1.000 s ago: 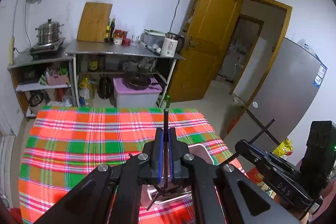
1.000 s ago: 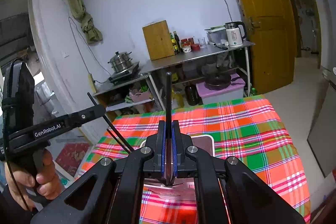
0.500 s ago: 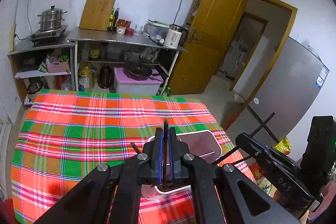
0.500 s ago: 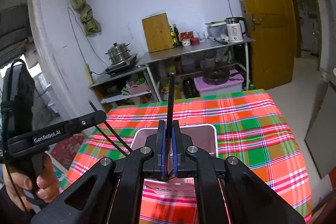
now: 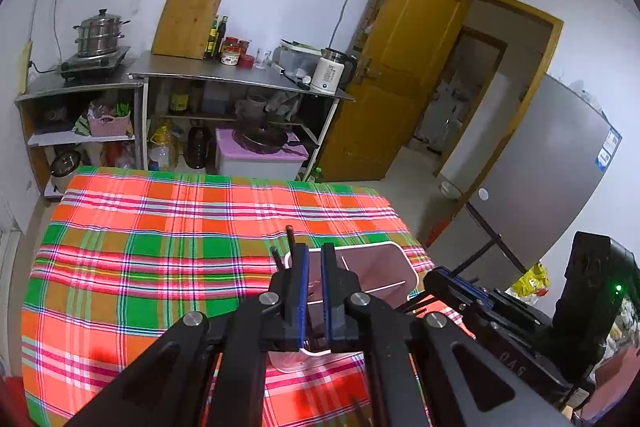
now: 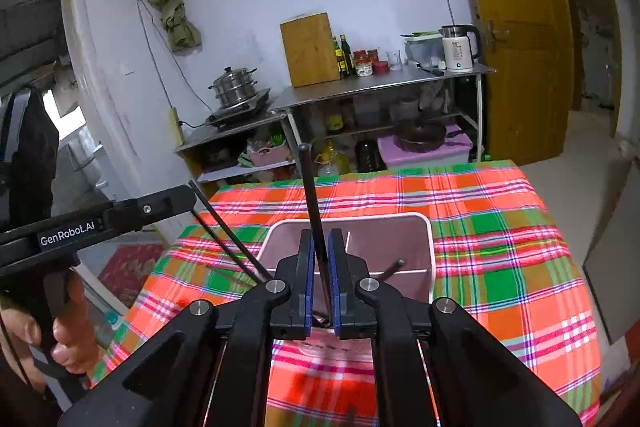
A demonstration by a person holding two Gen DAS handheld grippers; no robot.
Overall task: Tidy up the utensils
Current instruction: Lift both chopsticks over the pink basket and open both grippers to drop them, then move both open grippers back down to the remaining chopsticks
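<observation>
A white utensil holder [image 5: 394, 267] with a dark pink inside stands on the plaid tablecloth; it also shows in the right wrist view [image 6: 424, 227]. My left gripper [image 5: 314, 255] hangs over it, jaws a little apart, with nothing between them. Two black chopsticks [image 5: 289, 243] lean at the holder's left rim beside the left finger. My right gripper [image 6: 320, 243] is over the holder too, jaws slightly parted, with a black chopstick [image 6: 310, 195] standing between them. Whether the pads still press on it is unclear. Another chopstick [image 6: 394, 267] lies in the holder.
The plaid tablecloth [image 5: 160, 247] covers the table. Behind it stand steel shelves [image 5: 240, 79] with a pot, bottles, a kettle and a cutting board. A yellow door [image 5: 404, 67] and a grey fridge [image 5: 540, 187] are at the right.
Both grippers have come down closer to the holder. My left gripper has opened and let go of its chopsticks, which now lean in the holder. The right jaws have parted slightly.
</observation>
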